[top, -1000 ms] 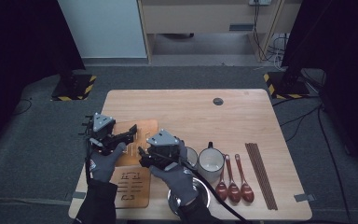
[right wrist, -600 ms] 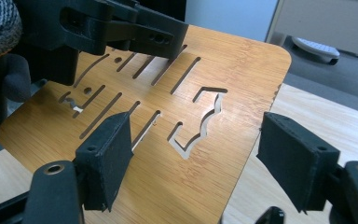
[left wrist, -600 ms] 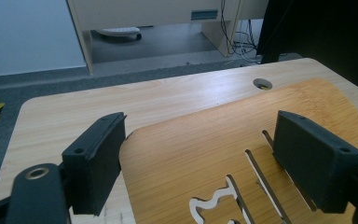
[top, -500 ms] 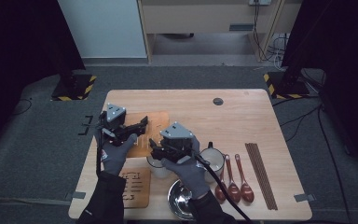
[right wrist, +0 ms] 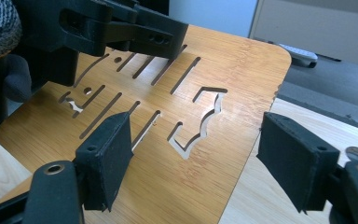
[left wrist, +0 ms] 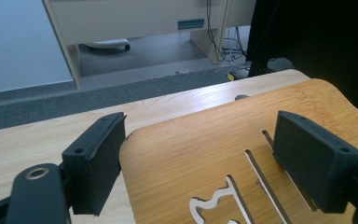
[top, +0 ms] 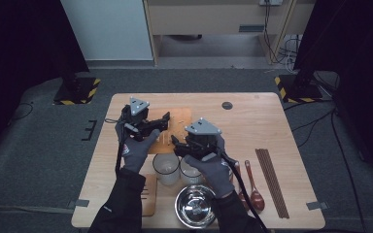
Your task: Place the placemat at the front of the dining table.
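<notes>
- Two grippers are over a slotted bamboo board (top: 179, 120), and neither one is squeezing anything as far as I can see.
- Left gripper (top: 164, 120): jaws spread wide. In the left gripper view the board's rounded corner sits between and below the two black pads (left wrist: 95, 161), with the pads clear of the wood, so nothing is gripped.
- Right gripper (top: 176, 145): jaws wide too. The right gripper view looks down over the board's near edge, with one pad over the wood and the other out past the edge above the bare table. The left gripper shows at the top of that view, hovering over the board's slots.
- The board itself lies on the wooden table (top: 252, 116), left of centre, partly under both grippers. It has long straight slots plus a couple of odd cut-out shapes, one of them kinda zigzag.
- Just in front of the grippers, nearer the person: two clear glass cups (top: 166, 167) side by side, and a shiny metal bowl (top: 194, 208) by the front edge.
- Off to the right: dark red spoons (top: 255, 191), then a bunch of dark chopsticks (top: 272, 182) lying lengthwise, well apart from the board.
- Small round dark cap (top: 227, 105) sits near the table's far edge.
</notes>
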Motion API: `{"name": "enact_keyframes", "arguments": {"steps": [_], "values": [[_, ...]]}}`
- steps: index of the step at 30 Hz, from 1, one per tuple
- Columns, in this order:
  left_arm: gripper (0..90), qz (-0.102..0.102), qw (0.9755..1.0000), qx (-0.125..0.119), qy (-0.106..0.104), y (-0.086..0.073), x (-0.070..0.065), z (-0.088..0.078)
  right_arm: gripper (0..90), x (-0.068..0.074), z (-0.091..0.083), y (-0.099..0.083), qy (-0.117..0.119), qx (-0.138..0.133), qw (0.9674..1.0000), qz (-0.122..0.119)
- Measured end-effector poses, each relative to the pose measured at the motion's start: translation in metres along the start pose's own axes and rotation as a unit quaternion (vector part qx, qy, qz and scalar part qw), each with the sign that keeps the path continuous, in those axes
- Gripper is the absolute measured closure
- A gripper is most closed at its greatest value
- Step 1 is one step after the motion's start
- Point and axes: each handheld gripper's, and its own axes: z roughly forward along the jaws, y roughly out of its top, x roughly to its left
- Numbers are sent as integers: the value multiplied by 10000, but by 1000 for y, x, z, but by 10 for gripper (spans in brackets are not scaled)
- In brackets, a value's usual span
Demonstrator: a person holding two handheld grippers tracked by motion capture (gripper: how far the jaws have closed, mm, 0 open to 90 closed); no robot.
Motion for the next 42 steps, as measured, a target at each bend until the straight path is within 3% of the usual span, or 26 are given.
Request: {"name": "enact_keyframes", "arguments": {"steps": [16,36,42], "values": [[171,106,9998,48,-155,18,-24,44,258,-43,3,-2,-211,17,9998,49],[171,263,9996,31,-136,29,-36,84,258,-81,18,-8,-276,-45,9996,66],[171,209,9996,53,-199,28,-37,95,258,-91,24,-10,-318,-16,9995,59]]}}
